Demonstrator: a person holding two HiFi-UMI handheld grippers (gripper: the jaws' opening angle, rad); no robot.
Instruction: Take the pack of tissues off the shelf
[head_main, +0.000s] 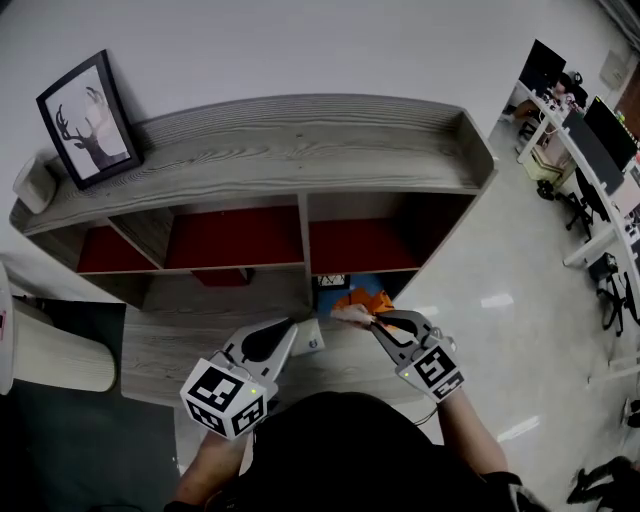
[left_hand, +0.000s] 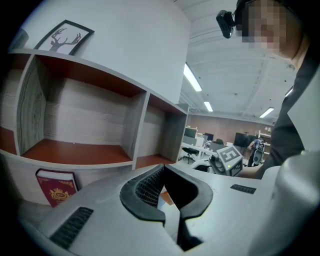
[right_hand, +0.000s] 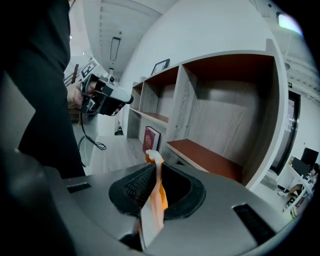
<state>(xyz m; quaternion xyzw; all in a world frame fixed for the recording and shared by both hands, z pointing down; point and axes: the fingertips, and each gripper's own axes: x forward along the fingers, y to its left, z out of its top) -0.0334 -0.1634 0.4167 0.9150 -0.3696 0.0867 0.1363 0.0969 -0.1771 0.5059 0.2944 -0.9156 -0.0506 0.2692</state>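
Observation:
An orange and white pack of tissues (right_hand: 156, 196) is clamped edge-on between the pads of my right gripper (right_hand: 158, 167). In the head view the same pack (head_main: 362, 299) sticks out of the right gripper (head_main: 377, 321) just in front of the grey wooden shelf (head_main: 300, 150), above its low front ledge. The left gripper (head_main: 294, 327) hovers close to the left of it, jaws together with nothing between them. The left gripper view confirms that its jaws (left_hand: 163, 169) are shut and empty. The right gripper (left_hand: 227, 160) shows beyond them.
A framed deer picture (head_main: 88, 120) leans on the shelf top at the left. A dark red book (left_hand: 56, 186) stands under the shelf's red-floored compartments (head_main: 235, 240). A white cylinder (head_main: 55, 358) is on the left, and office desks with monitors (head_main: 590, 135) on the right.

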